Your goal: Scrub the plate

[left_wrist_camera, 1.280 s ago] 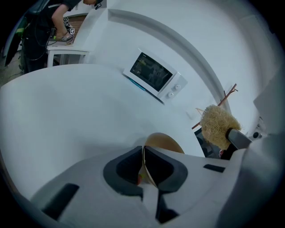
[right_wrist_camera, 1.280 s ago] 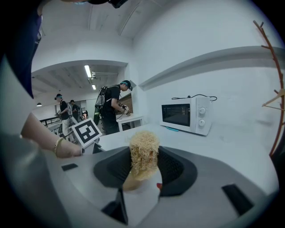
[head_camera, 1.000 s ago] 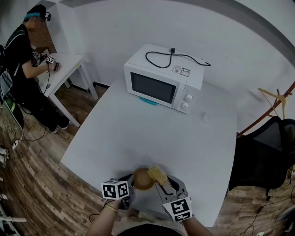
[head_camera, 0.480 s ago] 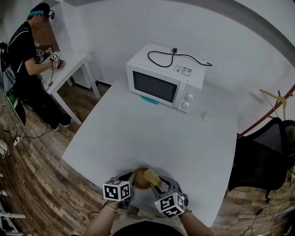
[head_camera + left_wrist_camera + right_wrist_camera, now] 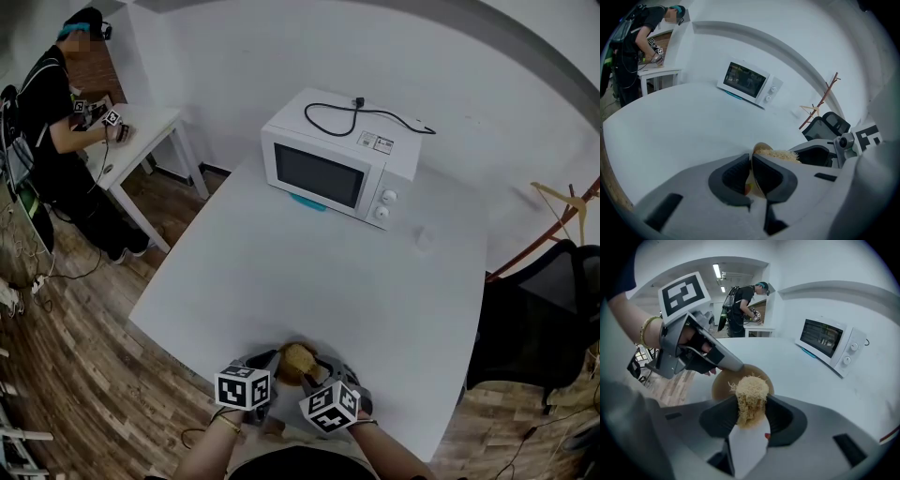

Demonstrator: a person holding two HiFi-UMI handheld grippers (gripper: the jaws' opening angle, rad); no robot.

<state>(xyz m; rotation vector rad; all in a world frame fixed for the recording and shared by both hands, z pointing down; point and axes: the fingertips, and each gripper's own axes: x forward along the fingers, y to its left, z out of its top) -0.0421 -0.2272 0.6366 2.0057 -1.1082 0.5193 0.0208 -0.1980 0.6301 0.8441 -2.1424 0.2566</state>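
1. Left gripper [image 5: 751,163]: jaws nearly together, pinching the rim of the brown plate [image 5: 721,383]. The plate is held on edge over the table's [image 5: 328,272] near edge, well apart from the microwave [image 5: 328,169], on its door side.
2. Right gripper [image 5: 751,404]: clamped on a straw-coloured scrubber [image 5: 750,392]. Its tuft is at the plate's face; can't tell if it's touching.
3. Risk: rim-only pinch. Scrub pressure on the face would lever the plate about the pads, so it could twist or slip out onto the table edge or floor.
4. Risk: the scrubber is soft. A hard push could fold it and bring the jaws onto the plate.
5. Person [image 5: 56,112] sits left of the microwave, uninvolved.
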